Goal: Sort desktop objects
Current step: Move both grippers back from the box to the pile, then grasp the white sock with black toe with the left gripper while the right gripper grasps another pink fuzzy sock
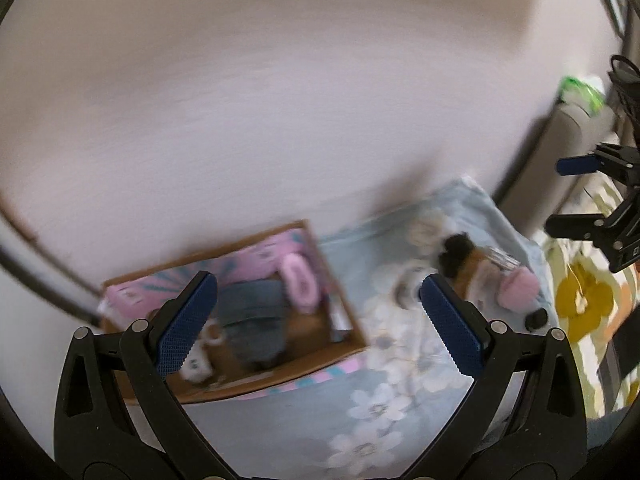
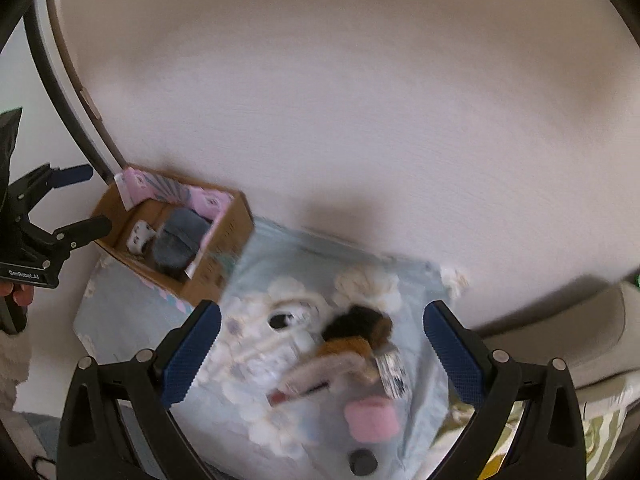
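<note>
Both views are motion-blurred. A cardboard box point(image 1: 344, 320) with pink lining sits on a pale blue floral cloth point(image 1: 320, 408) and holds a grey-blue bundle point(image 1: 256, 320), a pink fluffy item point(image 1: 299, 283) and a small white item point(image 1: 196, 364). My left gripper point(image 1: 316, 320) hangs open above the box. To the right on the cloth lie a black-and-brown furry object point(image 1: 460, 260), a pink soft object point(image 1: 518, 290) and a small dark round piece point(image 1: 536, 319). My right gripper point(image 2: 320, 354) hangs open above this pile: furry object point(image 2: 358, 330), pink object point(image 2: 372, 418), dark round piece point(image 2: 362, 462).
A white wall point(image 1: 280, 100) stands behind the cloth. A yellow-flowered fabric point(image 1: 580, 304) lies to the right, beside a beige cushion edge point(image 1: 560, 152). The box point(image 2: 220, 256) also shows at left in the right wrist view. A hand point(image 2: 18, 296) holds the left gripper body.
</note>
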